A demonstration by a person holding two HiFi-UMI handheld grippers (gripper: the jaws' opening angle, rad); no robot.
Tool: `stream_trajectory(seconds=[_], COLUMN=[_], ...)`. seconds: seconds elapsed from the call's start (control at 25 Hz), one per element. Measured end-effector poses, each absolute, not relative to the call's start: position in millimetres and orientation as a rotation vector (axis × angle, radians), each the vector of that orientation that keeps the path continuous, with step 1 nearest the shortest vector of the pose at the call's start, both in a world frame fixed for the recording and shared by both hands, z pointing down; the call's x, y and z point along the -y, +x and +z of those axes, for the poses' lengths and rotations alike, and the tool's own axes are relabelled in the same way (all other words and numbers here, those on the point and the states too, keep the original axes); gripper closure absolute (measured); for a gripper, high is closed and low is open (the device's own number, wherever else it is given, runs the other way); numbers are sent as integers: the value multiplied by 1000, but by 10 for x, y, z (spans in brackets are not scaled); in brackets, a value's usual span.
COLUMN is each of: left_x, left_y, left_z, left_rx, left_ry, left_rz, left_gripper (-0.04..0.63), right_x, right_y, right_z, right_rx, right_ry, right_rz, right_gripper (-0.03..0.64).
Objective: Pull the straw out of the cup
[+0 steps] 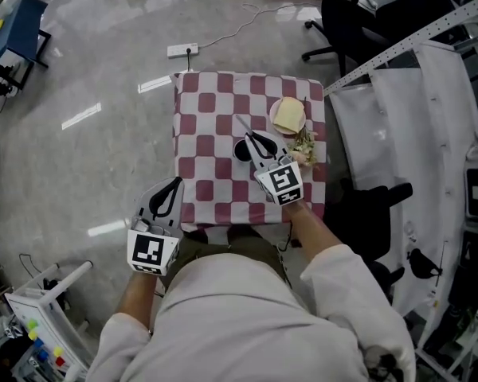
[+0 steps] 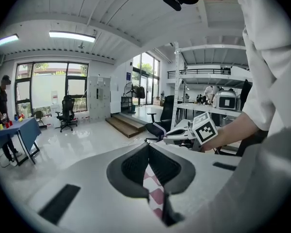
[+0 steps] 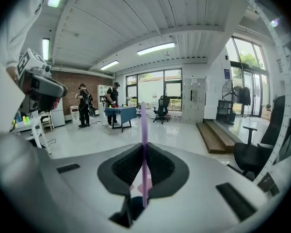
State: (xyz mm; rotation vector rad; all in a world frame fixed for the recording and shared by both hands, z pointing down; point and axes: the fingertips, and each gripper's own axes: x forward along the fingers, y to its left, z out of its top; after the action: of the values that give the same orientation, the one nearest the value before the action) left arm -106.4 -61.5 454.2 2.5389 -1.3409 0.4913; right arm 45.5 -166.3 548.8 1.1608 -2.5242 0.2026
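There are two grippers, one straw, one cup, one plate and one small table under a red-and-white checked cloth (image 1: 215,134).

The right gripper (image 1: 253,140) has its jaws narrowed onto the straw (image 1: 243,125), which is pinched between the pads. The head view shows it as a thin line slanting up and away from the jaw tips. The black cup (image 1: 240,151) stands on the cloth just beside these jaws, on their left. The plate (image 1: 272,119) lies past the jaw tips to the right and carries one pale slice (image 1: 289,116). A small heap of greens (image 1: 304,144) lies close on the right of the gripper.

The right gripper view adds the straw's colour. It is a purple straw (image 3: 143,125) standing upright through the closed right gripper (image 3: 144,145). Its lower end hangs in front of the dark mouth of the cup (image 3: 135,208) beneath the jaws. I cannot tell whether the end is clear of the rim.

The left gripper (image 1: 178,181) hovers off the table's near left corner. Its own view shows the left gripper (image 2: 148,145) with jaws pressed together and nothing between them. Only checked cloth (image 2: 155,191) shows below the jaws. That view also catches the right gripper (image 2: 170,139) from the side, ahead and to the right.
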Motion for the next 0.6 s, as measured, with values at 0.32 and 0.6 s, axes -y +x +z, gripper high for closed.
stream_trajectory(seconds=[0.32,0.6], left_x=[707,747], left_y=[-908,-793], left_z=[4429,4375], left_rx=[1287,1243], left_ry=[2604,2644], left_rz=[451,424], left_gripper=[592,592], right_x=[1519,1350], right_y=[575,690], right_z=[4921,4526], right_rx=[2595,2642], right_ry=[1247,1329], right_rz=[180,187], right_gripper=[588,588])
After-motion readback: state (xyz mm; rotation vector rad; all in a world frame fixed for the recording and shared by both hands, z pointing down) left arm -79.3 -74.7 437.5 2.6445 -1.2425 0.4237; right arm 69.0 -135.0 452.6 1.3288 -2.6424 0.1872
